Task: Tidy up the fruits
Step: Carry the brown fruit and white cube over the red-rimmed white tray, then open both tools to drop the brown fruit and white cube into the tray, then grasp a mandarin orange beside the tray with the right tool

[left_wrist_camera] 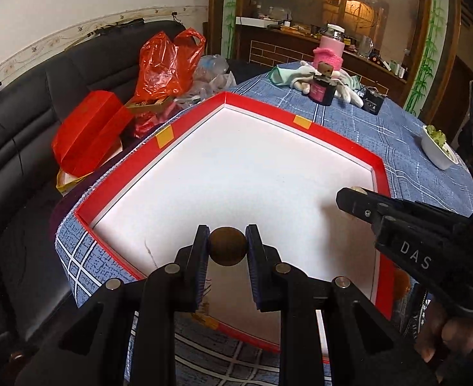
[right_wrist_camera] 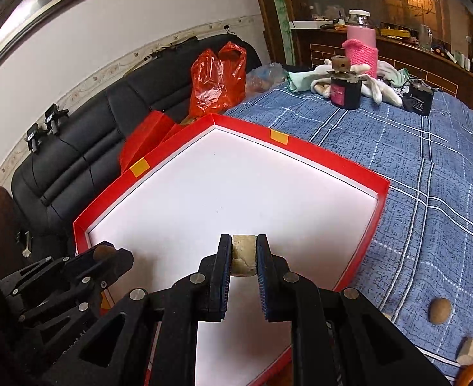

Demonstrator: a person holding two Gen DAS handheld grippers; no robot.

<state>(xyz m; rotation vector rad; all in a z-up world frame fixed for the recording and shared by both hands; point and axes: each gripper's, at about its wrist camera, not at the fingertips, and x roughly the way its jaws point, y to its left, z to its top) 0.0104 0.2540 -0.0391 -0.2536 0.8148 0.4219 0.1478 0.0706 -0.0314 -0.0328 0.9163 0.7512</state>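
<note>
A: What sits in the red-rimmed tray (left_wrist_camera: pixel 307 124)?

B: Nothing lies on its white floor in either view. It fills the middle of both frames, with yellow tape tabs (right_wrist_camera: pixel 279 137) on the far rim. Both grippers hang above its near end.

A: And the grippers?

B: The left gripper (left_wrist_camera: pixel 227 244), at the bottom centre of its own view, is clamped on a round dark brown fruit (left_wrist_camera: pixel 227 246), pinched between the two pads over the tray's lower edge. The right gripper (right_wrist_camera: pixel 244 254) is clamped on a pale, beige chunk (right_wrist_camera: pixel 244 254), also above the tray's near part. In the left view that right gripper enters from the right edge with the pale piece just showing at its tip.

A: Other containers?

B: A white dish (left_wrist_camera: pixel 437 154) with something green in it, at the right edge of the left view. At the top, a dark jar (right_wrist_camera: pixel 346 91) with a small brown piece on top, and behind it a pink-sleeved bottle (right_wrist_camera: pixel 361 48).

A: The surface?

B: A blue checked tablecloth (right_wrist_camera: pixel 429 225). In the lower right of the right view, loose pieces (right_wrist_camera: pixel 440 310) lie on it, brown, pale and orange. White gloves (right_wrist_camera: pixel 381 91) lie by the jar.

A: The room?

B: A black leather sofa (left_wrist_camera: pixel 27 122) on the left with a red plastic bag (left_wrist_camera: pixel 169 61), and a wooden cabinet (left_wrist_camera: pixel 333 9) at the top.
</note>
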